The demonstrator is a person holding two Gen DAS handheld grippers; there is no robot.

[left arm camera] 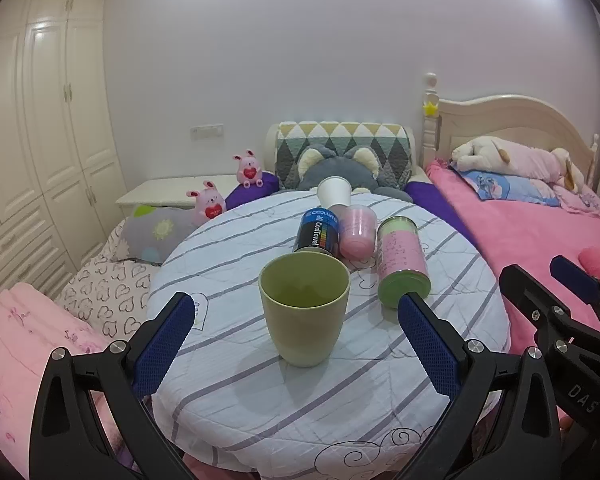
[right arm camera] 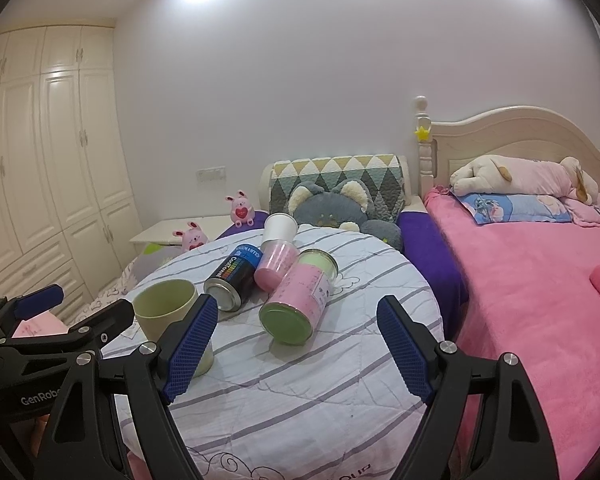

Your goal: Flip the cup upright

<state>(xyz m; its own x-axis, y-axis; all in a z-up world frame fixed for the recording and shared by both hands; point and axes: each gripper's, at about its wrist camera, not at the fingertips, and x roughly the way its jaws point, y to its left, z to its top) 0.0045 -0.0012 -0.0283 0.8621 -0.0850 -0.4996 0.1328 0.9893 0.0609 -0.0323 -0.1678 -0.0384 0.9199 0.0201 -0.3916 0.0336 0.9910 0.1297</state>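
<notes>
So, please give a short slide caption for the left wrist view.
Open left gripper frames the upright green cup on the striped round table.

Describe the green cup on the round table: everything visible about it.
The green cup is pale yellow-green, matte, plastic-looking, handleless, and tapers toward its base. It stands upright, mouth open upward, and looks empty. It sits on the striped cloth of the round table, at the near side, apart from the cans and cups lying behind it. The left gripper frames it with open fingers, not touching. In the right wrist view, a right-gripper finger hides its lower part.
</notes>
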